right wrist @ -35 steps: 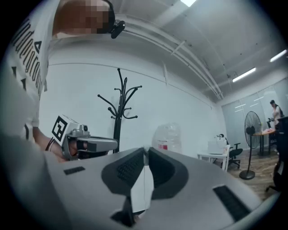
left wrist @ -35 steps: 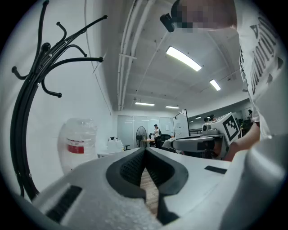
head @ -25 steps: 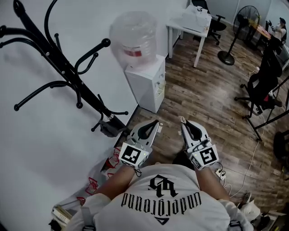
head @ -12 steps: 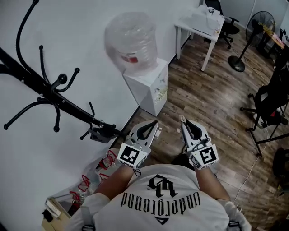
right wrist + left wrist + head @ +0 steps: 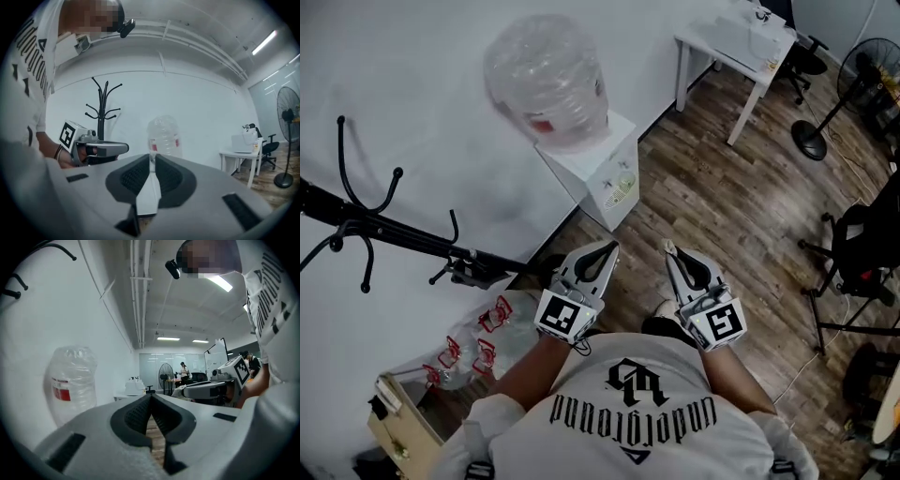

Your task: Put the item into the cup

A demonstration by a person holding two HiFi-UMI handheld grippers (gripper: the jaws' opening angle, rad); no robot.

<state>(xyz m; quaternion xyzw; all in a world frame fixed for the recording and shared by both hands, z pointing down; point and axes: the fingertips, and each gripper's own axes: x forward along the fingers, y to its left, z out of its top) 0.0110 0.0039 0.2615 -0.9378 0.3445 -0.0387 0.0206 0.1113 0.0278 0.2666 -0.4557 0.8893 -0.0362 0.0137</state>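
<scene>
I hold both grippers side by side in front of my chest, above a wooden floor. My right gripper [image 5: 671,251] [image 5: 153,157] is shut on a thin, flat white item [image 5: 150,192]; its pale tip [image 5: 668,247] pokes out past the jaws in the head view. My left gripper [image 5: 607,247] [image 5: 150,397] is shut, its pads meeting at the tip with nothing between them. No cup shows in any view.
A white water dispenser [image 5: 598,173] with a big clear bottle [image 5: 548,80] stands against the wall ahead. A black coat rack [image 5: 394,239] is at the left, with a plastic bag [image 5: 478,342] and a cardboard box [image 5: 398,427] below it. A white table [image 5: 736,42], a fan [image 5: 825,112] and a chair [image 5: 862,244] stand further right.
The head view has swung: the dispenser and the coat rack have slid left and down in the picture. Both grippers keep their place before my chest, jaws unchanged.
</scene>
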